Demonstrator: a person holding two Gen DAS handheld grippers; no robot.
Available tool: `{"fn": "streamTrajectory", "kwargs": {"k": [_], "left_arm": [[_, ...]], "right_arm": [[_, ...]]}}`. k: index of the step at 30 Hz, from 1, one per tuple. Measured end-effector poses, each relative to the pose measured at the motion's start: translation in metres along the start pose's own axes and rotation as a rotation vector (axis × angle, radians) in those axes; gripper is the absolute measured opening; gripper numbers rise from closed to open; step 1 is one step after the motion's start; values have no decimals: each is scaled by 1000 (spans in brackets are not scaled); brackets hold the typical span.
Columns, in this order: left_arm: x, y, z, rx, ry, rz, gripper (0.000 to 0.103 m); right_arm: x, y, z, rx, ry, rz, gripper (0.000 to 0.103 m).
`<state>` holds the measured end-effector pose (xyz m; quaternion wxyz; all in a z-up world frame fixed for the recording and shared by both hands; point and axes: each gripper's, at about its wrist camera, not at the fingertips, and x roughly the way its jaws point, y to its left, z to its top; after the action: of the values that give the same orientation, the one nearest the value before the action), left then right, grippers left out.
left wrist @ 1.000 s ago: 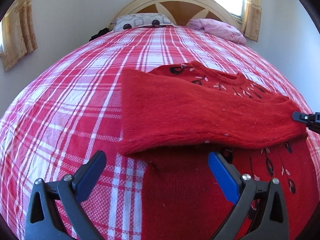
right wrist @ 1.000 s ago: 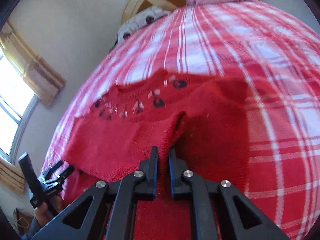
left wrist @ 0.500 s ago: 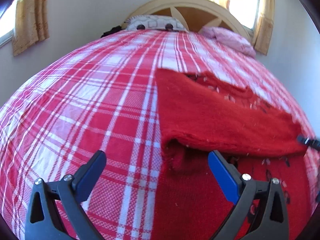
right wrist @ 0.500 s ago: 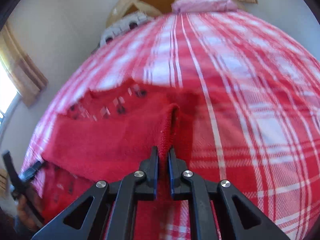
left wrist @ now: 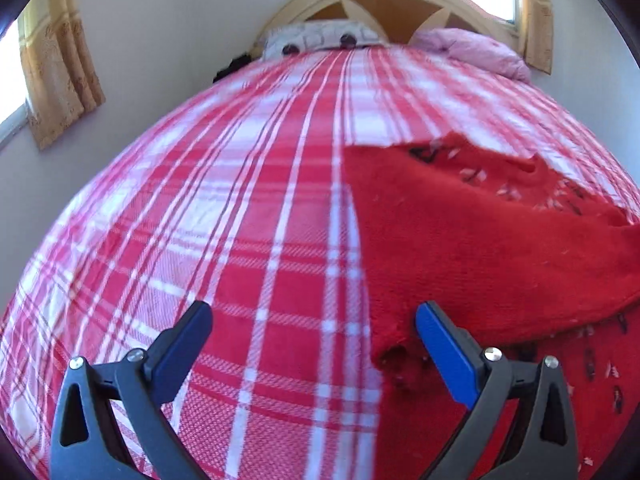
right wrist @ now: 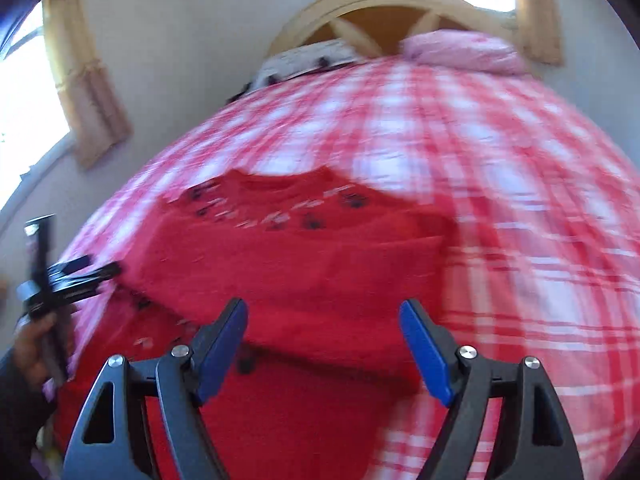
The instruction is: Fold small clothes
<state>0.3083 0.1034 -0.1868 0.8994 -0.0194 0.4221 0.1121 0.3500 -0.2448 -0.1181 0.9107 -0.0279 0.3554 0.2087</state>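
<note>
sweater (right wrist: pixel 304 264): folded, frame centre | right gripper (right wrist: pixel 322 344): jaws opening, empty | left gripper (left wrist: pixel 314 344): open, empty | risk: loose fold may spring back

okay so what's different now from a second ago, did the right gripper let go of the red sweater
Yes. The right gripper was pinched shut on a raised ridge of the red sweater; its jaws are now opening with nothing between them, and the fold has dropped flat across the sweater. The left gripper swung away toward the plaid bedspread, so the sweater sits further right in its view. The left jaws stayed open and empty.
</note>
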Motion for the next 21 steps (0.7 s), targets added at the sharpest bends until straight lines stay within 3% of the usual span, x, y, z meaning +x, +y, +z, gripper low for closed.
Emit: {"fn": "streamTrajectory", "kwargs": {"k": [2, 5, 11, 17, 21], "left_arm": [[11, 6, -7, -4, 44, -14, 103], [11, 13, -10, -53, 43, -59, 103], [-3, -1, -11, 26, -10, -40, 103], [-1, 5, -12, 18, 24, -44, 103], [-22, 6, -18, 33, -33, -26, 103]], "right_arm": [[14, 1, -6, -6, 50, -10, 79], [27, -10, -13, 20, 76, -67, 79], [31, -6, -13, -36, 130, -122, 79], [30, -11, -15, -10, 110, -116, 79], [8, -3, -19, -18, 52, -148, 79]]}}
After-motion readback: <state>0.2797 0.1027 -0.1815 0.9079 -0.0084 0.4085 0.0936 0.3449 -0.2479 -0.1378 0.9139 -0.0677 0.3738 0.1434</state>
